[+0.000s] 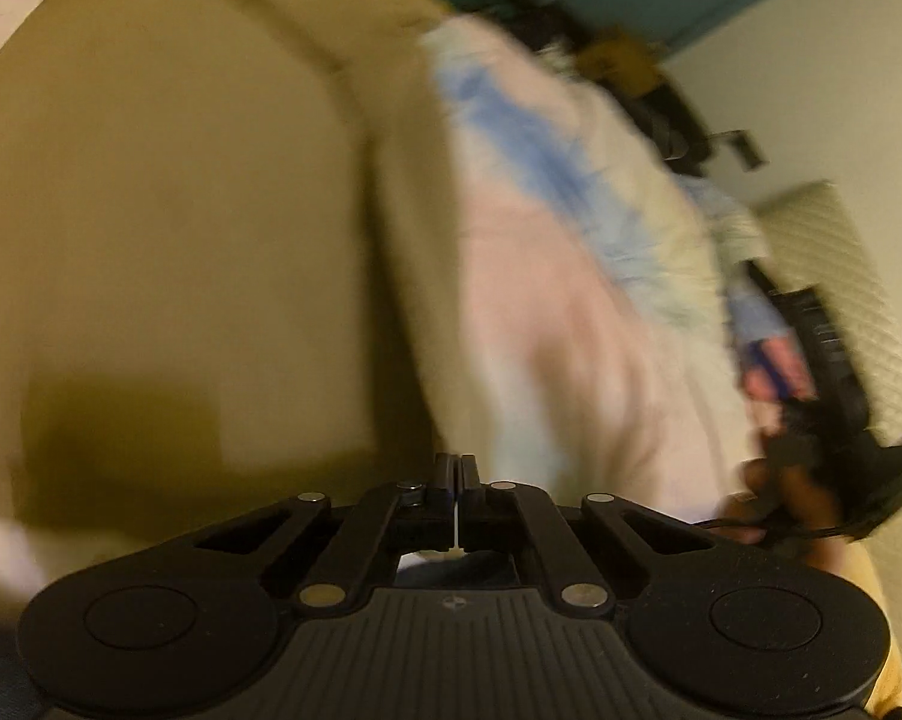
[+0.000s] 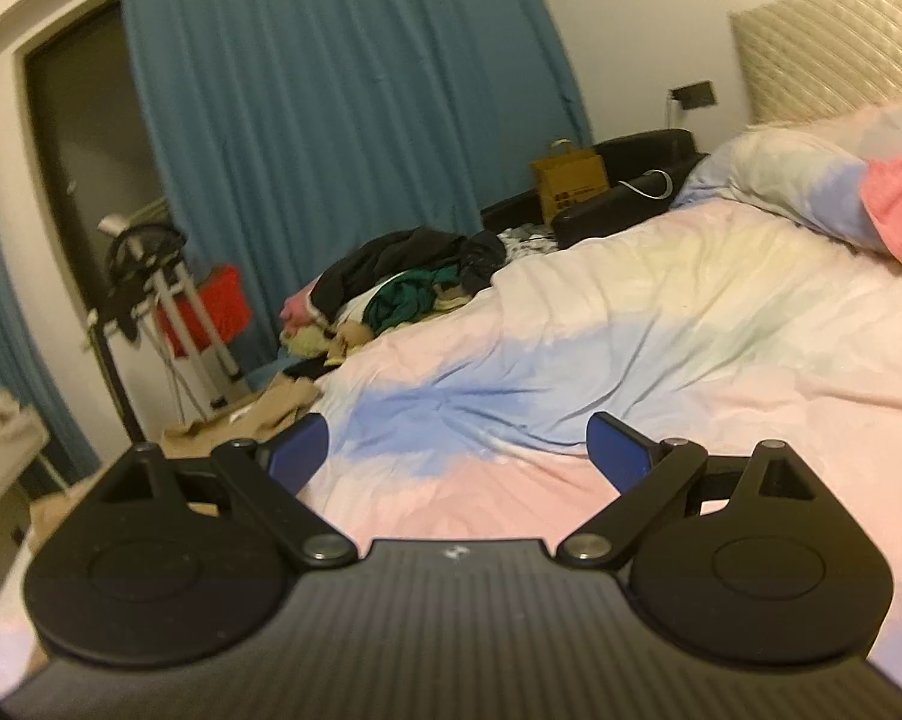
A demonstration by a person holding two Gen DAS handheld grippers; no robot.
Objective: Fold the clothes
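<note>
In the left wrist view a large tan garment [image 1: 169, 228] fills the left and middle of the blurred frame, spread over the bed. My left gripper [image 1: 456, 468] is shut, with a thin pale edge of cloth between its fingers; the tan garment runs up from it. My right gripper [image 2: 457, 450] is open and empty, its blue fingertips [image 2: 298, 447] wide apart above the pastel bedcover [image 2: 571, 360]. The right gripper also shows at the right edge of the left wrist view [image 1: 811, 414].
A heap of mixed clothes [image 2: 403, 288] lies at the bed's far corner, tan cloth [image 2: 277, 402] hanging by it. A pillow [image 2: 811, 186] and pink cloth [image 2: 898, 204] lie by the quilted headboard [image 2: 835, 42]. A drying rack [image 2: 151, 288], red box and blue curtain [image 2: 343, 90] stand beyond.
</note>
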